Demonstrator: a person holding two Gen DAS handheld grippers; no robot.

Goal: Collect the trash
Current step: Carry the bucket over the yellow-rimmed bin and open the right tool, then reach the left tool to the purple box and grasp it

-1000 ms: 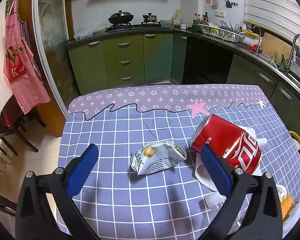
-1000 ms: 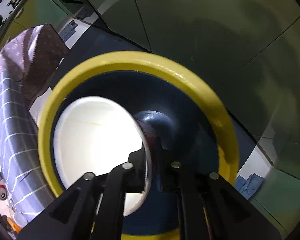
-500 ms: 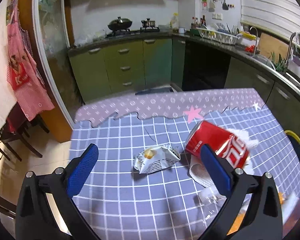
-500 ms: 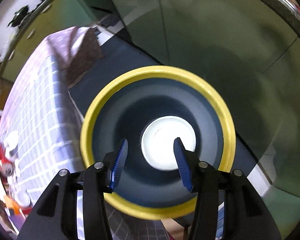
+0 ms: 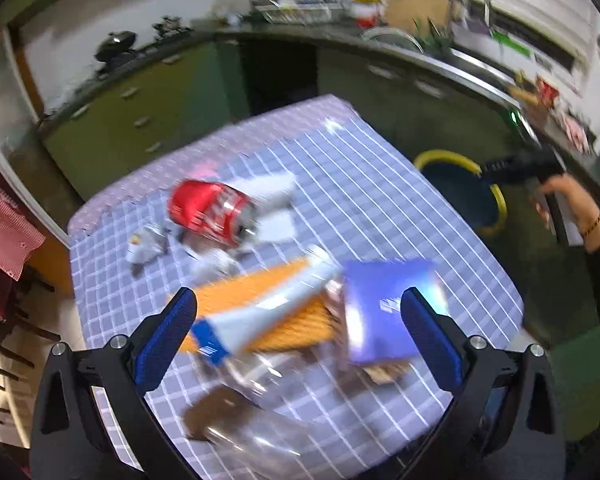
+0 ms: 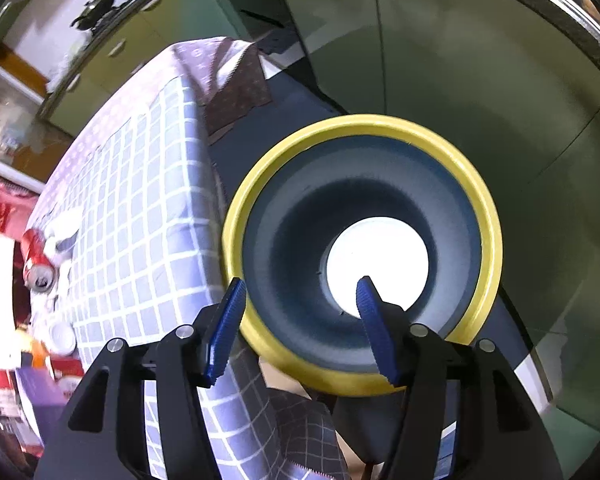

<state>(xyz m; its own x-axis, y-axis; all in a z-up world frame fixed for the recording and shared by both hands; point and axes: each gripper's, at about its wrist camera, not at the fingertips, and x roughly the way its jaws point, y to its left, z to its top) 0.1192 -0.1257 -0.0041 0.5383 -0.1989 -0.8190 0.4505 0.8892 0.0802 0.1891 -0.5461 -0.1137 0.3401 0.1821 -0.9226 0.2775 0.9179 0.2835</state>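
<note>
The blue trash bin with a yellow rim stands on the floor beside the table; a white disc lies at its bottom. My right gripper is open and empty above the bin; it also shows in the left wrist view. My left gripper is open and empty above the table. Under it lie a blue-and-white tube, an orange packet and a purple-blue box. Farther off lie a red soda can on its side, white paper and a crumpled snack wrapper.
The table wears a purple checked cloth. A clear plastic bottle lies at the near edge. Green kitchen cabinets and a counter with a sink ring the table. A red checked apron hangs at left.
My right gripper opened and dropped the white disc into the bin, then rose away. My left gripper swung back and right, bringing the tube, orange packet and box into view.
</note>
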